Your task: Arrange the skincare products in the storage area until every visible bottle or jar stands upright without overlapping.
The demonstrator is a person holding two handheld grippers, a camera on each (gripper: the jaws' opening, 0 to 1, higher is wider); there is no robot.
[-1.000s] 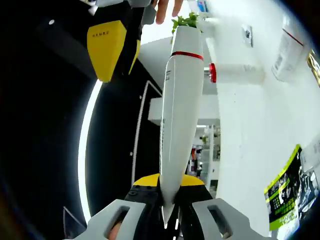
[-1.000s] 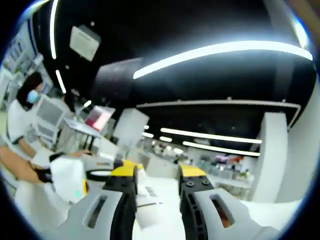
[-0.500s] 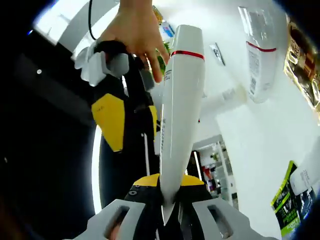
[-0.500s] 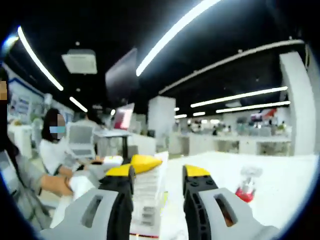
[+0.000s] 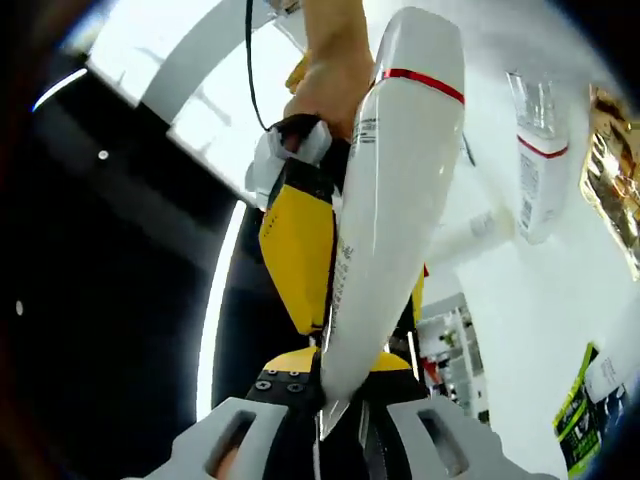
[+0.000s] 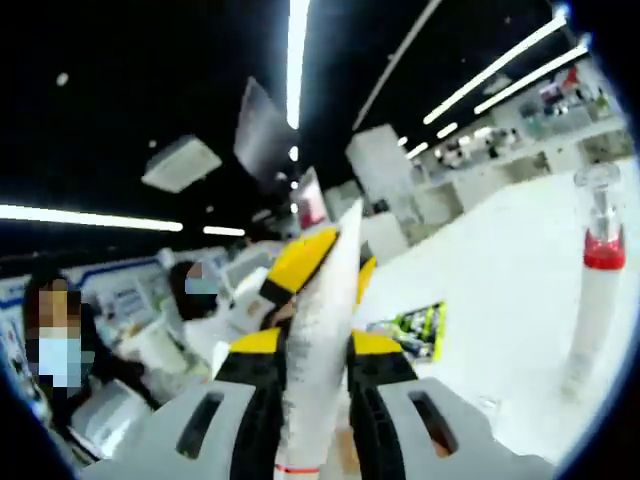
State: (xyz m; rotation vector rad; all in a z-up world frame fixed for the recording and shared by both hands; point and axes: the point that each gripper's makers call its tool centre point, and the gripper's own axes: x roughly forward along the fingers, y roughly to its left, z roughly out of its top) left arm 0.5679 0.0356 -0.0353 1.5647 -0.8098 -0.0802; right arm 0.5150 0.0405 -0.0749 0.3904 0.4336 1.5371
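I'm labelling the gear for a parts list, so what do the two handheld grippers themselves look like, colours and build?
The left gripper has light grey moulded jaw arms with cut-out slots, black inner parts and yellow tips. The right gripper is built alike: grey slotted arms, black jaw bodies with small screws, yellow pads. In the left gripper view the other gripper's yellow jaw shows a grey-and-black body, with a thin black cable running from it.

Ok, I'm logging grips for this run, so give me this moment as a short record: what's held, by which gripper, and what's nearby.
held item: white tube with a red band
left gripper: shut on the tube's flat crimped end
right gripper: fingers closed on the tube's sides
nearby: slim bottle with a red collar, standing on the white table; green-and-black packet lying flat
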